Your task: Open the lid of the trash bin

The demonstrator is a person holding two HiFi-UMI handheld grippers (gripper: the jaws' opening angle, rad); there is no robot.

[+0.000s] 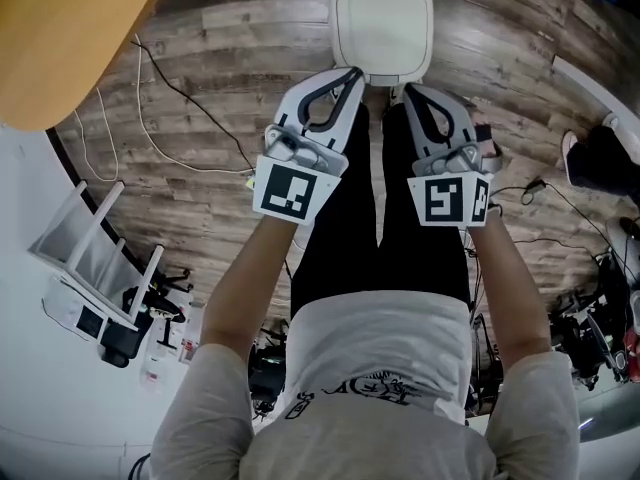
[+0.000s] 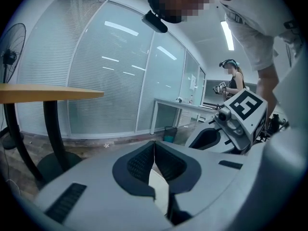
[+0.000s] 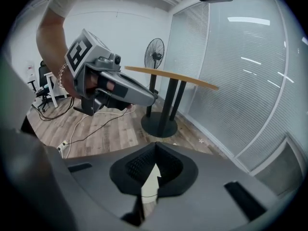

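White rounded plastic trash bin (image 1: 383, 18), just the one, sits at 12 o'clock on the wood floor (image 1: 215, 183), lid down. Two grippers, left gripper (image 1: 353, 74) and right gripper (image 1: 409, 90), hover at its 6 o'clock edge, both pinched together on nothing.

Looks steeply down on a white trash bin (image 1: 383, 70) at top centre, its lid (image 1: 383, 18) lying flat and shut, on a wood-plank floor (image 1: 220, 198). Holds the left tool (image 1: 350, 76) and the right tool (image 1: 412, 92) side by side above black trousers (image 1: 345, 238), both pointing at the bin's near edge with jaws drawn together at the tips, contact with the bin unclear. Shows a round wooden table (image 1: 70, 28) at upper left, loose cables (image 1: 150, 146) trailing over the floor beside it, and a white rack (image 1: 90, 253) at far left.
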